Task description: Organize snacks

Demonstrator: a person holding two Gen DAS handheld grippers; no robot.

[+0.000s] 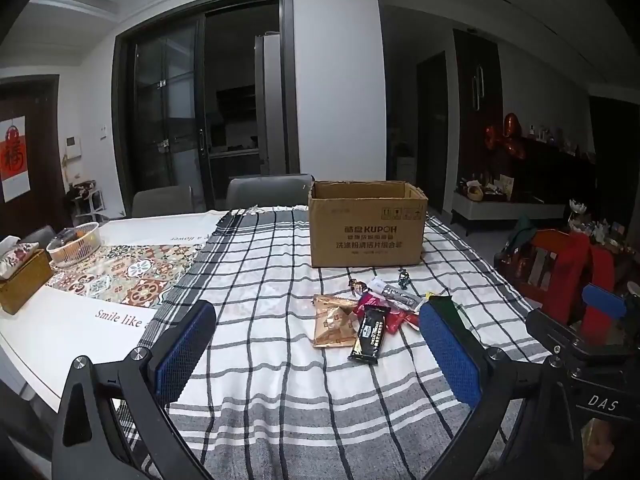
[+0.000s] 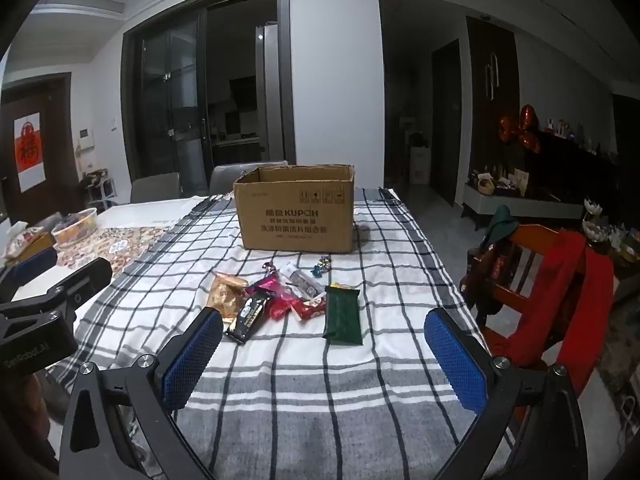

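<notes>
On the table (image 1: 280, 400), which is covered by a white cloth checked in grey and black (image 2: 320, 380), a small heap of snack packets is seen in front of an open brown cardboard box printed with "KUPOH" (image 2: 296, 216). The box stands upright towards the far end of the cloth, its flaps raised, and the packets lie near it but apart from it.

Within the heap, a gold foil packet (image 1: 334, 326) lies leftmost, with a long black wrapped bar (image 1: 370, 334) resting partly over its right edge. Pink and red wrappers (image 2: 280, 296) are overlapped behind the bar, and a white-and-grey sachet (image 2: 302, 278) lies beyond them, towards the box. A flat dark green packet (image 2: 342, 314) lies at the right of the heap, just beside the red wrappers. Two small twisted sweets (image 2: 322, 266) are seen between the heap and the box.

The left tool (image 1: 318, 358) is held above the near part of the cloth with its blue-padded fingers (image 1: 186, 350) spread wide apart and nothing between them. The right tool (image 2: 324, 358) is likewise held wide apart and empty, short of the green packet.

A white wire basket (image 1: 74, 242) and a patterned tissue box (image 1: 20, 268) stand at the far left of the table.
</notes>
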